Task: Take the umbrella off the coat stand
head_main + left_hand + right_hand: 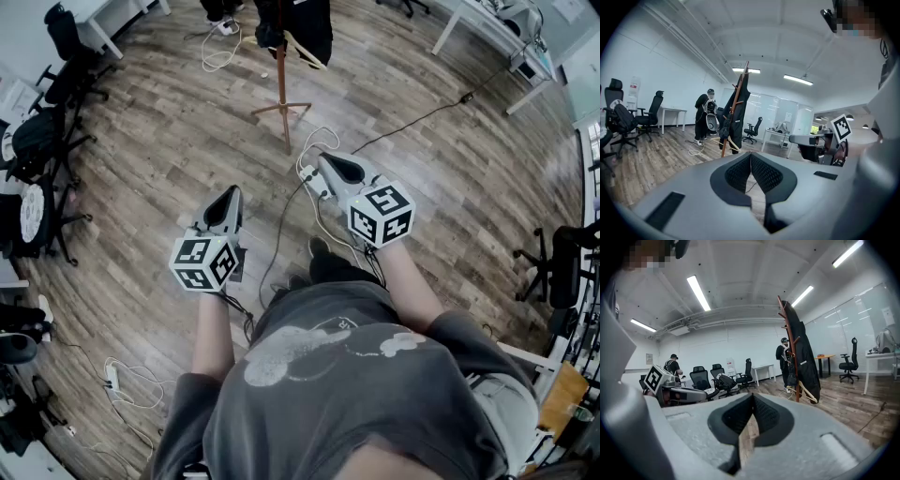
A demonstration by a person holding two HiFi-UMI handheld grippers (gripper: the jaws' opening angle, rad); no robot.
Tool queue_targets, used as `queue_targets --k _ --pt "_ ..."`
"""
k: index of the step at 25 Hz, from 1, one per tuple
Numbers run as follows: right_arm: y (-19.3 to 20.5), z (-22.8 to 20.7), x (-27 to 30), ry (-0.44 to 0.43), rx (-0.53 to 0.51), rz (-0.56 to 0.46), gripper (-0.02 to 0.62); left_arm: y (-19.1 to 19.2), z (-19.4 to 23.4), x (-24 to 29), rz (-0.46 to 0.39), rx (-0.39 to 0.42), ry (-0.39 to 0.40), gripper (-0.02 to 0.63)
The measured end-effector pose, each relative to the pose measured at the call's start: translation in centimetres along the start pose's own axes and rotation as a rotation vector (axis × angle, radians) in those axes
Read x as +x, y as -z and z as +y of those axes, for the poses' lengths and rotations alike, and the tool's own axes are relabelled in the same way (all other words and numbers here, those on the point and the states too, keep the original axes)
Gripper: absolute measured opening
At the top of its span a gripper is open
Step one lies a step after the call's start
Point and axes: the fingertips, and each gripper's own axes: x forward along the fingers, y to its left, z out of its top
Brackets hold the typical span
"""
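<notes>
Both claws are closed tight with nothing between the jaws: your left gripper [751, 165] and your right gripper [752, 409] each show the ribbed black pads meeting in a line, and both are held out in front of you, well apart from the slender brown wooden coat stand on its tripod foot [281, 73]. A long black coat [807, 363] drapes the stand, with a pale wooden clothes hanger [813, 393] dangling at its lower edge. The umbrella is somewhere on that stand; a slim dark bundle [724, 129] hanging against the pole looks like it, but I cannot tell it from the coat for certain. From here the likely trouble is this: if you reach in with the jaws shut, you will push the bundle rather than take it, so they need to open first. Pull sideways instead of lifting off the peg and the light stand could tip, or the coat and hanger could come down with it. A white cable [317, 148] and a thin black cable [279, 236] cross the wood floor between you and the stand and could catch a foot. Another person in dark clothes [703, 118] stands close behind the stand. As for containers, I see only a dark bag on a black office chair [622, 120]; its contents are hidden.
</notes>
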Motion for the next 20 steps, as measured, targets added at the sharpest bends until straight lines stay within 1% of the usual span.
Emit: queue_targets --k 8,16,18,20 --pt "-0.4 0.7 -0.2 0.000 -0.007 -0.003 -0.002 0.4 -0.1 -0.7 0.005 -0.013 0.008 0.009" --pt "0.1 2.0 0.5 -0.008 -0.016 0.008 -0.003 1.3 0.9 -1.7 0.011 -0.017 0.003 0.009" --pt "0.2 2.2 0.9 -0.022 -0.018 0.009 -0.003 1.3 1.1 -1.7 0.010 -0.024 0.000 0.009" --pt "-0.1 3.0 1.1 -0.057 -0.036 0.000 -0.003 1.3 1.2 -1.8 0.007 -0.035 0.006 0.009"
